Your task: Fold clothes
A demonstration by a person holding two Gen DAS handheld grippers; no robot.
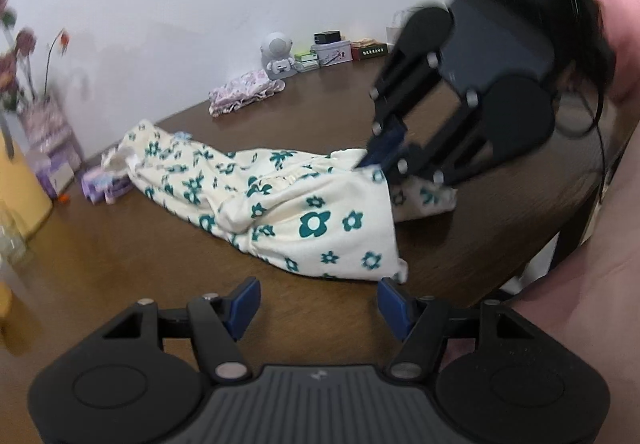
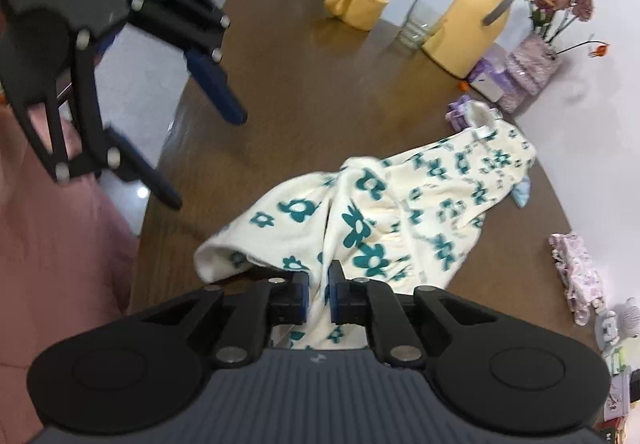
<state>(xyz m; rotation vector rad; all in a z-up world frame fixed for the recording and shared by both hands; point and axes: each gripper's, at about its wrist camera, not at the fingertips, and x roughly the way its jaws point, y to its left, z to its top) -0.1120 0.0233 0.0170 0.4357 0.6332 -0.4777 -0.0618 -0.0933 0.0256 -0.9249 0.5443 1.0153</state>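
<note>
A cream garment with teal flowers (image 1: 280, 203) lies crumpled across the brown wooden table (image 1: 120, 264). In the right wrist view my right gripper (image 2: 318, 296) is shut on a bunched edge of the garment (image 2: 400, 203), and cloth runs up between its blue pads. The left wrist view shows that gripper (image 1: 376, 159) pinching the garment's far right end. My left gripper (image 1: 318, 304) is open just short of the garment's near corner, holding nothing. In the right wrist view it (image 2: 200, 147) hangs above the table's left edge with its jaws apart.
A folded pink floral cloth (image 1: 244, 91) lies near the wall beside a white astronaut toy (image 1: 276, 55) and small boxes (image 1: 332, 51). A yellow flask (image 2: 468, 23), a yellow mug (image 2: 356, 5), a glass (image 2: 416, 27), a flower vase (image 2: 528, 71) and tissue packs (image 1: 104, 185) stand at the table's far end.
</note>
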